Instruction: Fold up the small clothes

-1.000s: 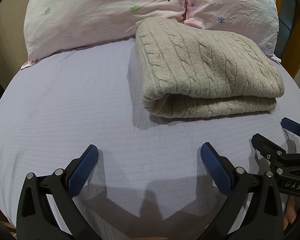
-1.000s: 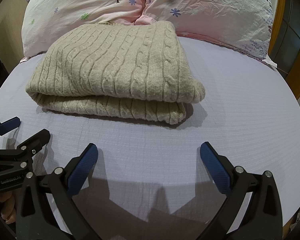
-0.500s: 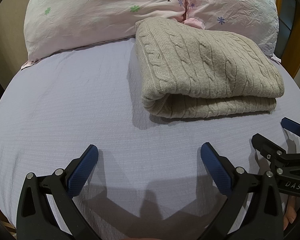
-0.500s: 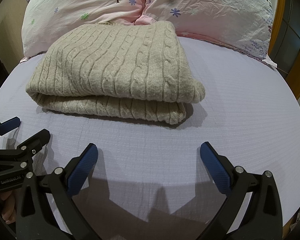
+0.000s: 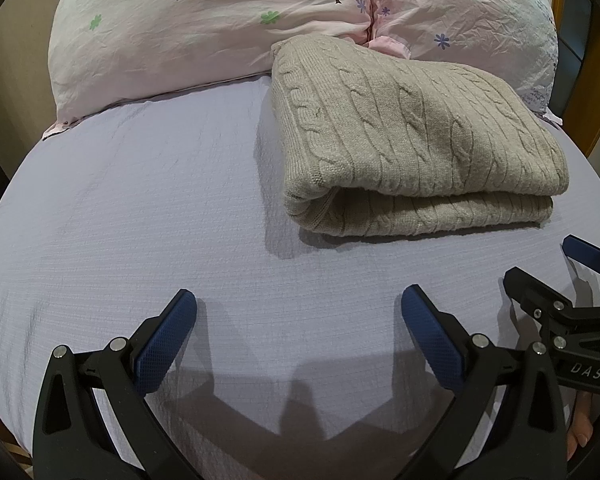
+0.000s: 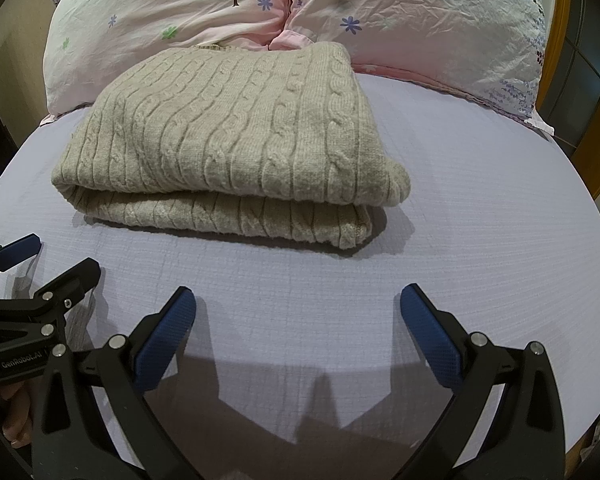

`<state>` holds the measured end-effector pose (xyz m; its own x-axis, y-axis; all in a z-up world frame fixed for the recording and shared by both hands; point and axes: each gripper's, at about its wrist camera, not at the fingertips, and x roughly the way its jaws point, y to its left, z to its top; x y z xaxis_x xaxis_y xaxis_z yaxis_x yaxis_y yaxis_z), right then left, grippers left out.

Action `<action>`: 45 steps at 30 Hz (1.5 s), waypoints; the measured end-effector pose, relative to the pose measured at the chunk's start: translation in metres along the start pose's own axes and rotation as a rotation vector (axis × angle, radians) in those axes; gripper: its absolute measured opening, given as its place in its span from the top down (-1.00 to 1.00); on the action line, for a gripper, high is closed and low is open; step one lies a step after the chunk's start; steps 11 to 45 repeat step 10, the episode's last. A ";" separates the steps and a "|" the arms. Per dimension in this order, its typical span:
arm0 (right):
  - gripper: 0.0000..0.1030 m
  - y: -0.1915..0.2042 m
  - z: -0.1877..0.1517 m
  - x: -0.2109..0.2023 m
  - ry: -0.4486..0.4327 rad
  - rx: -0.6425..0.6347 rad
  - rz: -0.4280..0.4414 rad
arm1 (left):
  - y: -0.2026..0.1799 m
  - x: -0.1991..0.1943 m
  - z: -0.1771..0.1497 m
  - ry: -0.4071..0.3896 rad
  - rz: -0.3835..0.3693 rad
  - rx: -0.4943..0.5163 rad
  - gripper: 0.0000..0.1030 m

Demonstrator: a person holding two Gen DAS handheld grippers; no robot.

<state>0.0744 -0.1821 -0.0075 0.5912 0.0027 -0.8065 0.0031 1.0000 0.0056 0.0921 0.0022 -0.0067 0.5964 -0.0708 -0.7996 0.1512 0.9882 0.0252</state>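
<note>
A beige cable-knit sweater lies folded in a thick rectangle on the lilac bed sheet, its far edge against the pillows. It also shows in the right wrist view. My left gripper is open and empty, hovering over bare sheet in front of and left of the sweater. My right gripper is open and empty, in front of the sweater's right half. Each gripper shows at the edge of the other's view: the right one and the left one.
Two pink floral pillows lie across the head of the bed behind the sweater. A wooden bed frame rises at the right. The sheet drops off at the bed's left and right edges.
</note>
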 end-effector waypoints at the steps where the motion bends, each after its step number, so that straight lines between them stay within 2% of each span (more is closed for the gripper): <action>1: -0.96 0.000 0.000 0.000 0.000 0.000 0.000 | 0.000 0.000 0.000 -0.001 0.000 0.000 -0.97; 45: -0.96 0.000 0.000 0.000 0.000 0.000 0.000 | 0.000 0.001 0.001 -0.002 0.000 -0.001 -0.97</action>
